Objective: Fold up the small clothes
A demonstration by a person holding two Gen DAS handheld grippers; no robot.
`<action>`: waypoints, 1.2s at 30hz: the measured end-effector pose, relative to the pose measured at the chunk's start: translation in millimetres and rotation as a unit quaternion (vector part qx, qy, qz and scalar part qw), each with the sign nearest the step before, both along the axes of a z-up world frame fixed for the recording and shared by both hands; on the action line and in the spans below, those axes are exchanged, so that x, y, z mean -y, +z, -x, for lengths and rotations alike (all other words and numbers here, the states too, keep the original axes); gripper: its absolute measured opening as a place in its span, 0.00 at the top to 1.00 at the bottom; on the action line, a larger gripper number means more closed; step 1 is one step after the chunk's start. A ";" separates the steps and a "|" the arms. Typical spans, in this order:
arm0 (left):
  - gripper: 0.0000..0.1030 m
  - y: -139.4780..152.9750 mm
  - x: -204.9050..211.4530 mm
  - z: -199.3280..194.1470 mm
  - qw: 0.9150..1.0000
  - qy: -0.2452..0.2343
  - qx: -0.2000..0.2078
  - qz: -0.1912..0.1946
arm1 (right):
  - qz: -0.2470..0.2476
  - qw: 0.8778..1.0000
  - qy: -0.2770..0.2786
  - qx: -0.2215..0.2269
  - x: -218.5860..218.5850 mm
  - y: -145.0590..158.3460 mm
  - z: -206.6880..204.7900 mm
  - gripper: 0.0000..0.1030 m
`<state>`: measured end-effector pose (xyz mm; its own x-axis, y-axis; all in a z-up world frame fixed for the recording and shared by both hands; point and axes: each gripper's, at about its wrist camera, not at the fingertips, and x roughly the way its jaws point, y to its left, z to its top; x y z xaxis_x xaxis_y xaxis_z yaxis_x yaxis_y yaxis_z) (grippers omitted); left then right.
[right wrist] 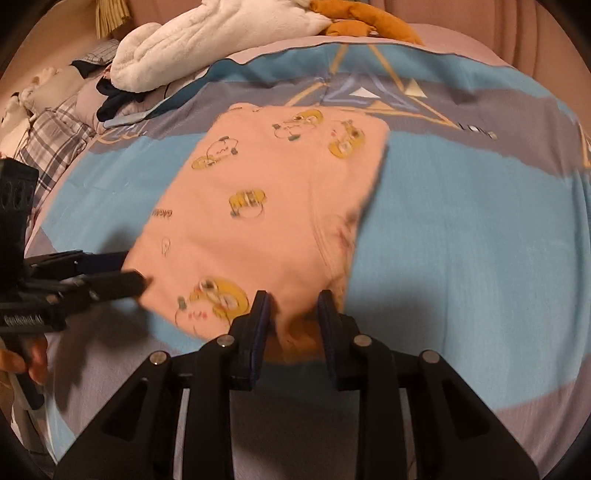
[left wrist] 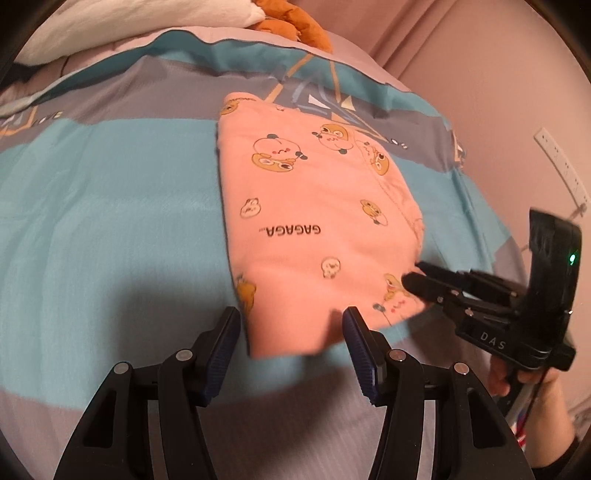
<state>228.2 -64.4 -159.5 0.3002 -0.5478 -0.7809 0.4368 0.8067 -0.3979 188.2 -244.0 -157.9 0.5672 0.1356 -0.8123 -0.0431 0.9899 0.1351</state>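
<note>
A pink garment (left wrist: 314,206) with cartoon prints and the word GAGAGA lies folded into a rectangle on the bed; it also shows in the right wrist view (right wrist: 266,206). My left gripper (left wrist: 291,332) is open, its fingers either side of the garment's near edge. My right gripper (right wrist: 293,314) has its jaws partly apart around the garment's near right corner, with cloth between them. In the left wrist view the right gripper (left wrist: 415,275) touches that corner. In the right wrist view the left gripper (right wrist: 129,269) sits at the garment's left edge.
The bed cover (right wrist: 461,229) is blue, grey and pink. A white fluffy blanket (right wrist: 207,40), an orange plush toy (right wrist: 362,22) and plaid and dark clothes (right wrist: 62,122) lie at the far side. A pink wall with a white power strip (left wrist: 561,162) is on the right.
</note>
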 end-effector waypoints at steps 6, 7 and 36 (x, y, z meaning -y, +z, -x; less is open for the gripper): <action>0.29 14.2 -29.8 19.8 0.999 0.022 -0.012 0.033 | -0.058 0.998 -0.028 -0.010 23.1 8.6 34.6 0.48; 0.20 15.6 -34.3 22.1 0.999 0.027 -0.013 0.038 | -0.066 0.997 -0.031 -0.008 25.6 10.6 40.8 0.40; 0.12 -19.3 0.7 -83.1 0.977 0.032 -0.117 0.178 | -0.287 0.953 -0.096 -0.016 81.1 -10.4 -63.8 0.14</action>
<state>311.3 -65.1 -178.8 0.1783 -0.7828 -0.5962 0.2543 0.6220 -0.7406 252.0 -325.1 -168.3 0.6033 0.4589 -0.6523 0.1451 0.7411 0.6555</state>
